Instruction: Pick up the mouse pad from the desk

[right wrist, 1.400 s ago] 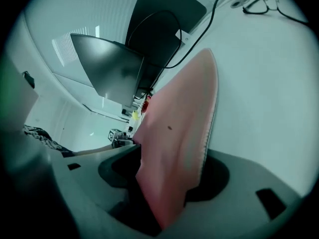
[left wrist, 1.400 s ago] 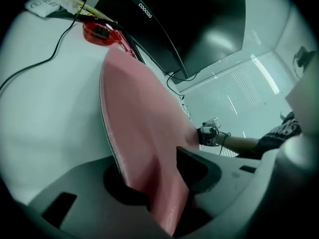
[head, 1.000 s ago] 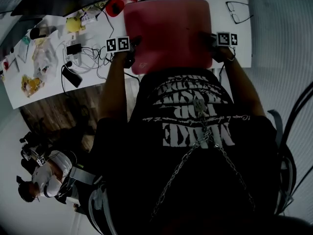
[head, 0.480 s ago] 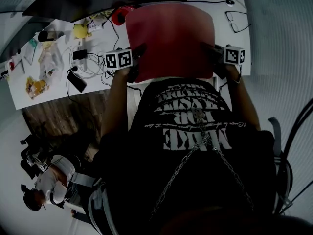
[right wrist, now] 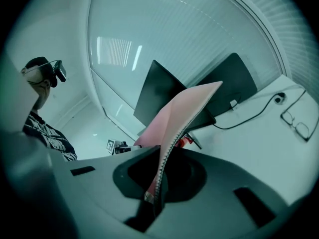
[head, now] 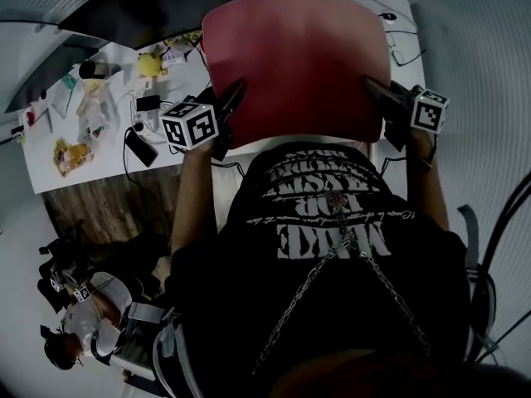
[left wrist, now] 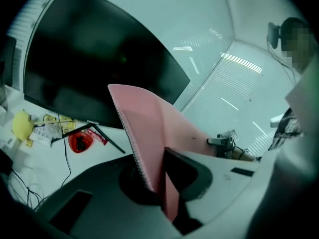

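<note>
Desk (head: 99,171) below — two claws (head: 236,91) (head: 371,84) grip one mouse pad (head: 294,65)

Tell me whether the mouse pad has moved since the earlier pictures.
Yes. The mouse pad has risen from the desk toward the camera, hiding more of it, held by the left gripper and right gripper.

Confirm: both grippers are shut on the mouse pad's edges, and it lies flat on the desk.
Wrong: the mouse pad is held up above the desk, as the left gripper view shows. The left gripper and right gripper are shut on its edges.
</note>
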The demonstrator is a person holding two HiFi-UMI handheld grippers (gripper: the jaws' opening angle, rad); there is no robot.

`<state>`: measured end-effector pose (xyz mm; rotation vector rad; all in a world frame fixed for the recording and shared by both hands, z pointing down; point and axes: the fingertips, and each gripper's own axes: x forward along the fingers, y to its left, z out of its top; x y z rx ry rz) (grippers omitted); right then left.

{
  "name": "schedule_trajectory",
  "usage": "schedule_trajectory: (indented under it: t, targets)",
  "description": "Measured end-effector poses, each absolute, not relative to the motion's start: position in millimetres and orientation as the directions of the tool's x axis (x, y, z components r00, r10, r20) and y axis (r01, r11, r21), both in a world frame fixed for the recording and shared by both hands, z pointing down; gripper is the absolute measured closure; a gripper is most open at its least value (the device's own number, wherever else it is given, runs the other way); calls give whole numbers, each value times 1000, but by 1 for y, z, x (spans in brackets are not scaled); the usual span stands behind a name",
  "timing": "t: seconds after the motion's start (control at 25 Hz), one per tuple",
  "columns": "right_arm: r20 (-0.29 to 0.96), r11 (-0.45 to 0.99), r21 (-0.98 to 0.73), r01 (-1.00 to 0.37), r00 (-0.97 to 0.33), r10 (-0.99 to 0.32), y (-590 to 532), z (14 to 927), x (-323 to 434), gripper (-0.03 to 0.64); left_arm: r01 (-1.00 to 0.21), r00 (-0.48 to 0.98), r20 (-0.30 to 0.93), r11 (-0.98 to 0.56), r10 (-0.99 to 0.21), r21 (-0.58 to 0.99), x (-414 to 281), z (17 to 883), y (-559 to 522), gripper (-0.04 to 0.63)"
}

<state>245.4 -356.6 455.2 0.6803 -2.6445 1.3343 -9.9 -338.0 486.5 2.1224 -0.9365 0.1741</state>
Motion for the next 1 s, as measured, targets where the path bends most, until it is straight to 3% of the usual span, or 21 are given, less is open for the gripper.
schedule_trajectory:
  t: [0.52,0.8,1.0]
  targets:
    - [169,670,-602,-434,-890,-424,-368,351,220,603,-720,681,312,-527,-662,452,-19,381,-354,571]
    - [118,694,-564,-448,-875,-469,-367,346,228,603,-739,669,306,-568,-677,362,-17,363,-358,571]
    - [114,716,-526,-458,-873,-475,-373,271,227,603,-721,685,252,-585,-684,371,-22,296,-365,572]
